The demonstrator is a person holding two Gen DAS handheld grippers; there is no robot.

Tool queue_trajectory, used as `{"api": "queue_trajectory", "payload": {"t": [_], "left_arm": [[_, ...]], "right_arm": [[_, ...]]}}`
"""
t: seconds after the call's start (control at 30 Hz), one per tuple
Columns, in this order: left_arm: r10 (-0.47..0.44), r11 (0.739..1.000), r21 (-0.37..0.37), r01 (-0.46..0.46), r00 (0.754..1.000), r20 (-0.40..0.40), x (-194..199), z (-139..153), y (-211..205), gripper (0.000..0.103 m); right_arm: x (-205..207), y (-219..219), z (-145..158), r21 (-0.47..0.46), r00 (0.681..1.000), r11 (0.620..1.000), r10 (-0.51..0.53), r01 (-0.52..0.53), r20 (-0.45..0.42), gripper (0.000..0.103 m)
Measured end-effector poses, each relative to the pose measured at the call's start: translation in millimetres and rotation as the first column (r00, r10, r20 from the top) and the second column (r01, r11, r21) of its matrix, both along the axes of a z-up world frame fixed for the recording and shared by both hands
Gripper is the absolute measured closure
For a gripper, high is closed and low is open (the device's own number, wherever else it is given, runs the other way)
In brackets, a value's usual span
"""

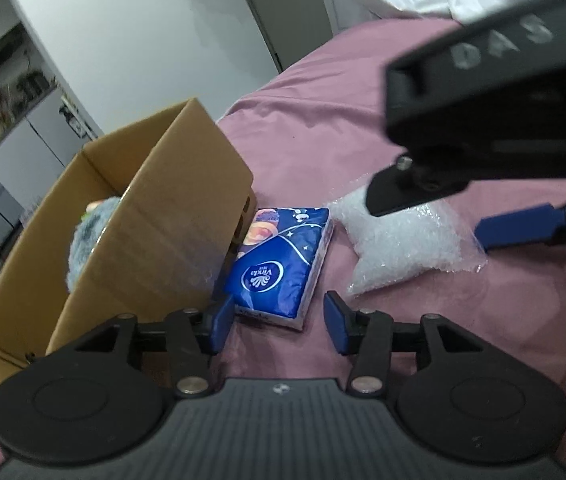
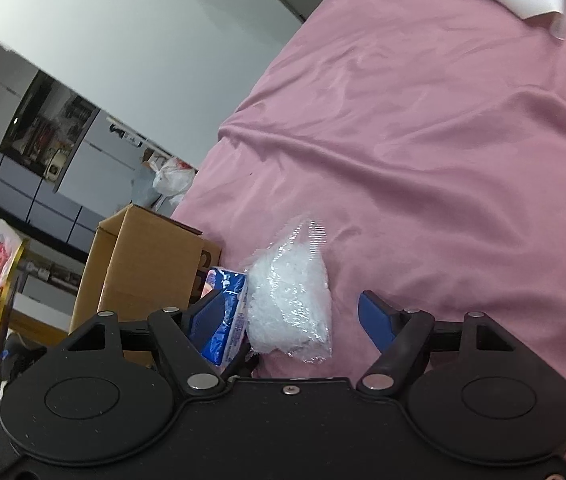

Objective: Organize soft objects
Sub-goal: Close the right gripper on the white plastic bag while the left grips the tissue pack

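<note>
A pink bed sheet [image 2: 423, 140] fills most of both views, with one cardboard box [image 1: 155, 216] standing open on it at the left and one fluffy blue-grey toy [image 1: 91, 236] already inside. Still out on the sheet are two soft things: one blue tissue pack [image 1: 283, 260], lying flat and touching the box's near corner, and one clear bag [image 1: 399, 248] of white filling just to its right. The relation that matters is between the pack and the left gripper [image 1: 279, 320] — the pack lies straight ahead of it, its near short end just beyond the blue fingertips [image 1: 221, 324], its long axis running away from the gripper and leaning a little right, so the jaws would close across its narrow width. The left gripper is released, nothing pressed between its pads. The right gripper [image 2: 295, 316] is also released, jaws wide; the bag sits between its fingers without either visibly pressing it, and its left finger lies in front of the pack. So the left hand looks nearer the pack and the right nearer the bag — likely one item each for the box.
</note>
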State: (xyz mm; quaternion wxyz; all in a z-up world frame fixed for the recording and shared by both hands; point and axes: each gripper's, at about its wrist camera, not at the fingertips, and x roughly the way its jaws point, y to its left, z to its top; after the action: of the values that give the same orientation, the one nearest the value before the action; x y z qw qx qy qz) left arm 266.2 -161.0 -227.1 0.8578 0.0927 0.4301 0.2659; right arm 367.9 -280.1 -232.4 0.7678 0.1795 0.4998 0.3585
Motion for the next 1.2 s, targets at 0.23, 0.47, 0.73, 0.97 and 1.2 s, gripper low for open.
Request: {"api": "queue_trajectory", "payload": {"t": [0.23,0.47,0.73,0.97,1.2], "left_arm": [[-0.045,0.995,0.084,0.050,0.997,-0.056,9.6,-5.1,-8.6,0.051],[-0.066,0.996,0.051,0.069,0.996,-0.055,7.2,-2.2,-4.5,0.062],[-0.088,0.996,0.003,0.088,0.996,-0.012,-4.3,6.6,-0.3,0.081],[-0.111,0.988,-0.098,0.116,0.993,0.048,-16.6,28.5,-4.4,0.084],[-0.125,0.971,-0.190,0.147,0.985,0.122,-28.5,58.0,-5.9,0.084]], "right_arm": [[6.7,0.0,-7.2,0.007,0.999,1.000,0.025,-0.025,-0.027,0.066],[-2.2,-8.2,-2.0,0.004,1.000,1.000,0.006,-0.006,-0.016,0.073],[-12.2,-21.6,14.0,-0.046,0.997,0.996,-0.081,0.082,0.011,0.073],[-25.1,-32.4,32.2,-0.063,0.991,0.989,-0.131,0.133,0.038,0.073],[-41.1,-35.6,59.2,-0.089,0.986,0.985,-0.140,0.147,0.086,0.073]]}}
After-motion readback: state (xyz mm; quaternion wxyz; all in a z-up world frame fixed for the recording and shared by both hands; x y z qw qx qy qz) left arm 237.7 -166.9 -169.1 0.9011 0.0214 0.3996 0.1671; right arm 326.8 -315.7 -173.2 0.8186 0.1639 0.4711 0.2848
